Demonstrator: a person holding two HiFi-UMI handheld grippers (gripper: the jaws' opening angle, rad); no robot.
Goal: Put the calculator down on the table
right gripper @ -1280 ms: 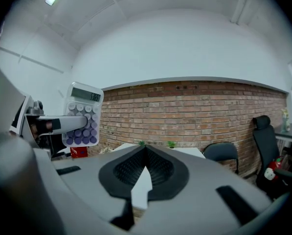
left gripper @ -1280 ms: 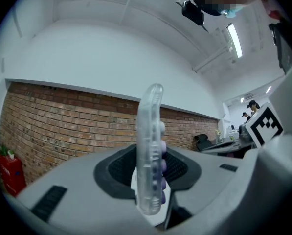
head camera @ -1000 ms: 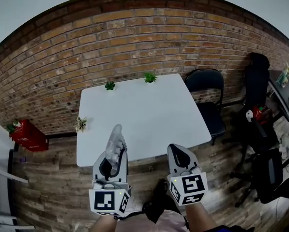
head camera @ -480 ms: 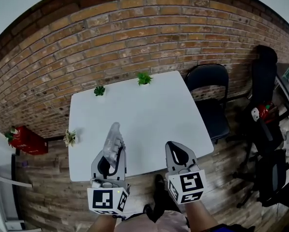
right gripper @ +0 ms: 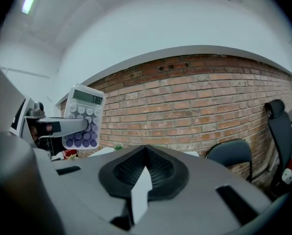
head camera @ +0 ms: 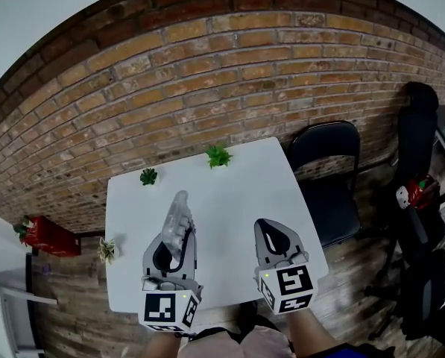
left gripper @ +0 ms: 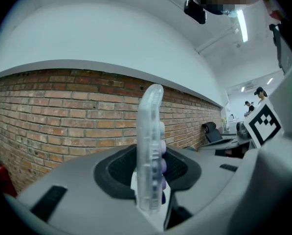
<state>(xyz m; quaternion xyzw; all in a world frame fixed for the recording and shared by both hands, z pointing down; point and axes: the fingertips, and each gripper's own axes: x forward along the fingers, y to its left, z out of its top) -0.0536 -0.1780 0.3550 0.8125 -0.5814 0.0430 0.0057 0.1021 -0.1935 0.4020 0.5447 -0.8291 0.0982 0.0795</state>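
Wall: brick, running behind the desk's far edge.
Desk: white top.
Chair: black, just beside the desk's right edge.
Left gripper: over the near-left part of the desk, jaws pinching the calculator's lower end.
Right gripper: over the near-right part, jaws pressed together on nothing.
Calculator: upright in the air above the desk, display uppermost, keys facing the right gripper.
Plants: 2 small green ones at the far edge.
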